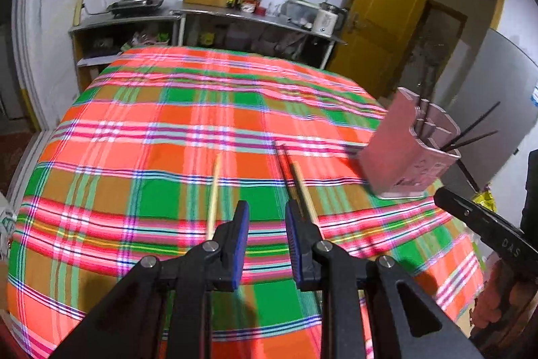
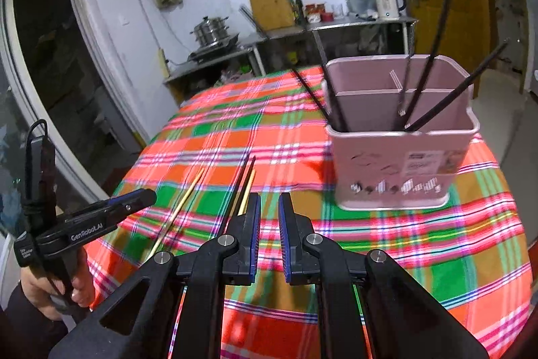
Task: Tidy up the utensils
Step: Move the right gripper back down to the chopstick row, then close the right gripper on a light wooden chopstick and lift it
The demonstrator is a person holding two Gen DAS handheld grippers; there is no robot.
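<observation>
On the plaid tablecloth (image 1: 161, 137) lie three chopsticks (image 2: 247, 187), near the pink holder (image 2: 400, 164); left gripper (image 1: 267, 214) and right gripper (image 2: 269, 207) hover with jaws slightly apart, empty; risk: thin sticks may roll or slip from a shallow pinch.

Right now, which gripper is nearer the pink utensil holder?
Right. The right gripper hovers just short of the pink utensil holder, slightly to its left. The left gripper is farther left, over the loose chopsticks.
</observation>
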